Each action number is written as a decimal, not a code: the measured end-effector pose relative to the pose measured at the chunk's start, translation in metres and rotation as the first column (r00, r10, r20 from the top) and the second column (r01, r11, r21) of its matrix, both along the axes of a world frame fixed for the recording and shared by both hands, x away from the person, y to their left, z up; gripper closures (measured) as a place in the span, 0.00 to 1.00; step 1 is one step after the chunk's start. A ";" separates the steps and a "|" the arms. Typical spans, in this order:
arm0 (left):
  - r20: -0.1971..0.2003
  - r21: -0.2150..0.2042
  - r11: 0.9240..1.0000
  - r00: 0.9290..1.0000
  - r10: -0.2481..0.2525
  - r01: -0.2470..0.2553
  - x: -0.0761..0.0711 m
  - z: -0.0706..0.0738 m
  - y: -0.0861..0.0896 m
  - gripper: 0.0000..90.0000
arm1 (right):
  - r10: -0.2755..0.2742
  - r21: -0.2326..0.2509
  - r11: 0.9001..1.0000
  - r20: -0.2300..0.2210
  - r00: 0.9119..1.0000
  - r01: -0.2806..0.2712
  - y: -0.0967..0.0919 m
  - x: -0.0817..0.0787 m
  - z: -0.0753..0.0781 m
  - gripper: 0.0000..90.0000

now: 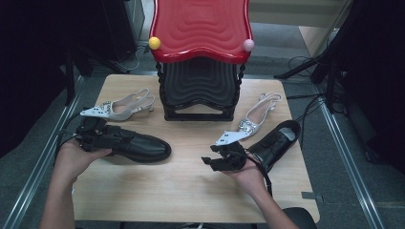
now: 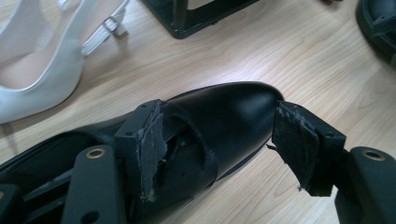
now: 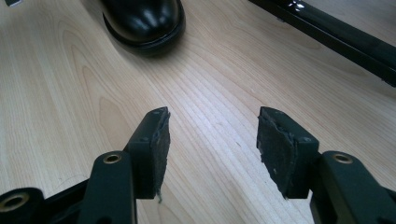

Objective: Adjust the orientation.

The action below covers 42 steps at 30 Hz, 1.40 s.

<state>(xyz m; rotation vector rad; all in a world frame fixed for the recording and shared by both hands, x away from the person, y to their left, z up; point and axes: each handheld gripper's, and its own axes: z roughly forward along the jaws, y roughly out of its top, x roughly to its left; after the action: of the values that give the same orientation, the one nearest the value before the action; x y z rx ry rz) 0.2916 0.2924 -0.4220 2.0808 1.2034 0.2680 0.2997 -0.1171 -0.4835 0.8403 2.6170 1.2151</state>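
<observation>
Forearms enter low. Left gripper (image 1: 95,135) straddles the left black shoe (image 2: 224,121), jaws apart around its upper, not yet clamping, probably to lift it toward the rack (image 1: 200,90). Right gripper (image 1: 220,157) hovers, jaws apart and empty.

No legible text or label, apparently, on anything.

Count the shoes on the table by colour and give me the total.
Black leather shoes: 2, one by the left gripper, one by the right hand
White slingback heels: 2, one left of the rack, one right of it
Total: 4 shoes
</observation>
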 end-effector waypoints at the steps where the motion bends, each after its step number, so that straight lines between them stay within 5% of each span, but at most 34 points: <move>1: 0.000 0.000 1.000 1.000 0.000 0.000 0.000 0.000 0.000 0.38 | 0.000 0.000 1.000 0.000 1.000 0.000 0.000 0.000 0.000 0.50; 11: -0.024 0.029 0.997 0.997 0.074 -0.074 -0.007 -0.003 0.022 0.38 | 0.018 -0.021 1.000 -0.004 1.000 -0.018 0.008 0.003 -0.001 0.50; 24: -0.090 0.030 0.996 0.992 0.085 -0.083 -0.002 -0.027 0.033 0.38 | 0.034 -0.031 0.999 -0.005 0.999 -0.034 0.014 0.004 -0.004 0.50; 32: -0.126 0.033 0.999 0.992 0.029 -0.025 0.007 -0.047 0.022 0.39 | 0.040 -0.048 0.998 -0.008 0.999 -0.040 0.016 0.003 -0.005 0.50; 38: -0.116 0.000 0.999 0.992 -0.052 0.052 0.011 -0.053 0.014 0.46 | 0.042 -0.058 0.997 -0.011 0.999 -0.043 0.017 0.003 -0.007 0.50; 42: -0.109 -0.014 0.999 0.993 -0.050 0.049 0.013 -0.051 0.011 0.52 | 0.041 -0.071 0.997 -0.013 0.999 -0.042 0.018 0.002 -0.007 0.50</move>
<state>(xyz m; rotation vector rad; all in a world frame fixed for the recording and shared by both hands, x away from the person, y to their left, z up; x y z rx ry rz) 0.3043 0.3032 -0.4735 2.1355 1.2123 0.1257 0.3013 -0.0996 -0.4908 0.7863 2.6826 1.1221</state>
